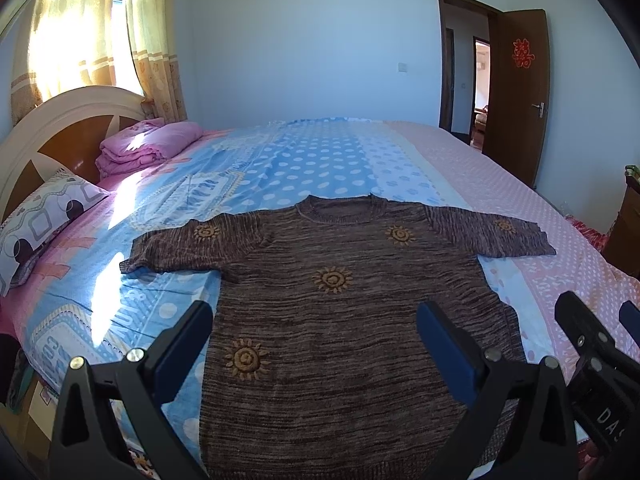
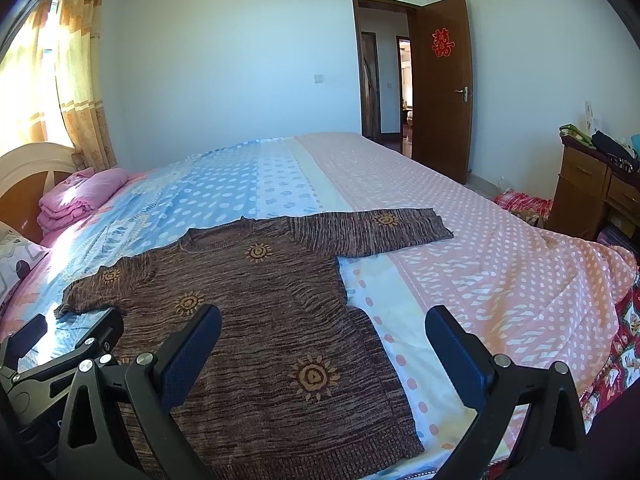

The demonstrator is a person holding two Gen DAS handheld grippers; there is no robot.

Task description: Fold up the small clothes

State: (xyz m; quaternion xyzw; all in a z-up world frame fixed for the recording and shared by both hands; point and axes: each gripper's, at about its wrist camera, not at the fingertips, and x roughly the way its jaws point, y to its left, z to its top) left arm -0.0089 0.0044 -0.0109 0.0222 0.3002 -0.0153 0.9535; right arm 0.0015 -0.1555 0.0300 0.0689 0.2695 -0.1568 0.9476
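Note:
A small brown knitted sweater (image 1: 340, 320) with yellow sun motifs lies flat on the bed, both sleeves spread out and its neck pointing away from me. The right wrist view shows the same sweater (image 2: 256, 320). My left gripper (image 1: 316, 320) hovers open above the lower body of the sweater, nothing between its fingers. My right gripper (image 2: 326, 322) is open too, over the sweater's right hem edge and the sheet beside it. The right gripper (image 1: 592, 320) shows at the right edge of the left wrist view. The left gripper (image 2: 72, 328) shows at the lower left of the right wrist view.
The bed (image 1: 540, 200) has a blue and pink dotted sheet. A folded pink blanket (image 1: 148, 144) and a patterned pillow (image 1: 44, 216) lie by the headboard (image 1: 52, 128). An open brown door (image 2: 440, 88) stands beyond the bed. A wooden dresser (image 2: 588, 192) sits at the right.

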